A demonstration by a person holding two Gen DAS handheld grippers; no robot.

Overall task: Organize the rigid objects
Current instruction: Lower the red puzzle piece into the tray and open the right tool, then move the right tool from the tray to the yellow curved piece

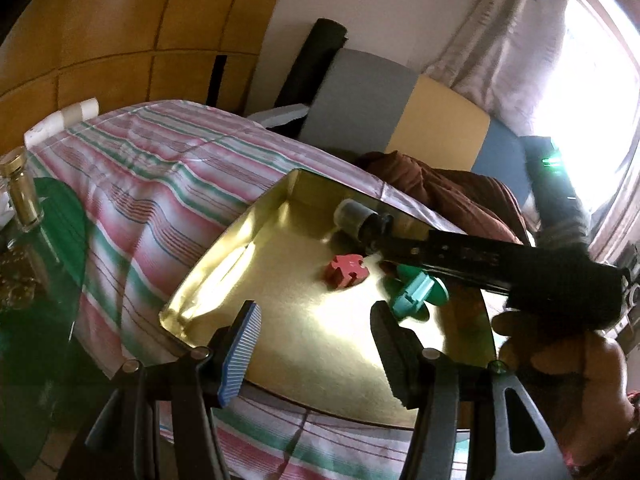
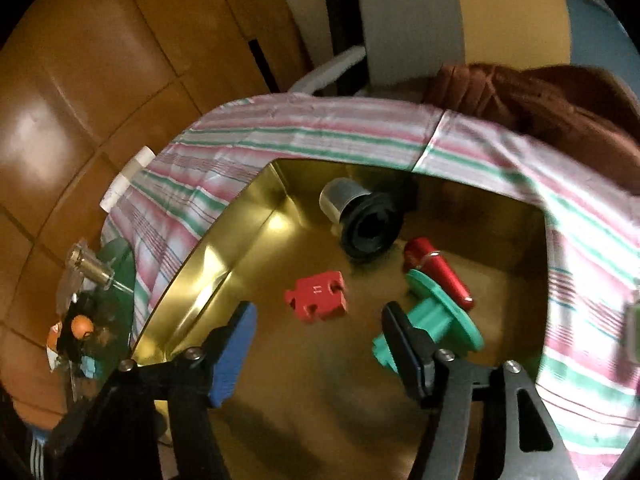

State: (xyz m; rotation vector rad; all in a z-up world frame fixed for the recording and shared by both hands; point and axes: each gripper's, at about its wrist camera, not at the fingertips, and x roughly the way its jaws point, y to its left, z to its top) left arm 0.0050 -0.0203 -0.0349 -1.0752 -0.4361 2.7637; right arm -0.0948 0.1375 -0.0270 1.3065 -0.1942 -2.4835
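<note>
Striped cloth [image 2: 320, 132] bears gold tray [image 2: 240, 216] — red block [image 2: 316, 296], green spool [image 2: 440, 316] inside.

The tray [image 2: 240, 236] is glossy gold metal with mirror-like walls and a finer, satin floor. Under it lies a striped woven cloth [image 2: 328, 132], matt and creased. The red puzzle-shaped block [image 2: 316, 297] and teal spool [image 2: 436, 318] look like matt plastic; the red cylinder [image 2: 438, 270] shines like anodised metal.
</note>
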